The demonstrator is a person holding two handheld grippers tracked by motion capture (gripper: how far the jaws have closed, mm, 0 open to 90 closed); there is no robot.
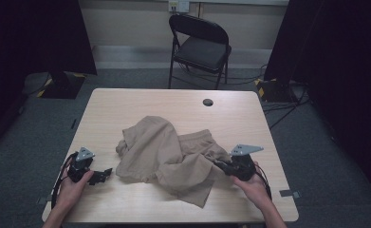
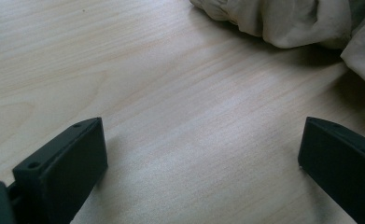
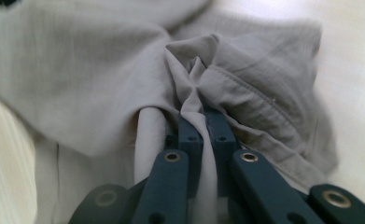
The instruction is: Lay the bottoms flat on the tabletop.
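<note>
No lettering, label, brand mark or number can be read anywhere in these views. The pale plate on the far wall (image 1: pixel 179 5) may carry markings, but it is too small and blurred to tell. The tan garment (image 1: pixel 166 154) shows only stitched seams, with no tag or print.

Left hand-held gripper (image 1: pixel 108 172) held low with jaws spread wide, right hand-held gripper (image 1: pixel 217 164) gripped by the right hand (image 1: pixel 253 184), jaws pinched together
</note>
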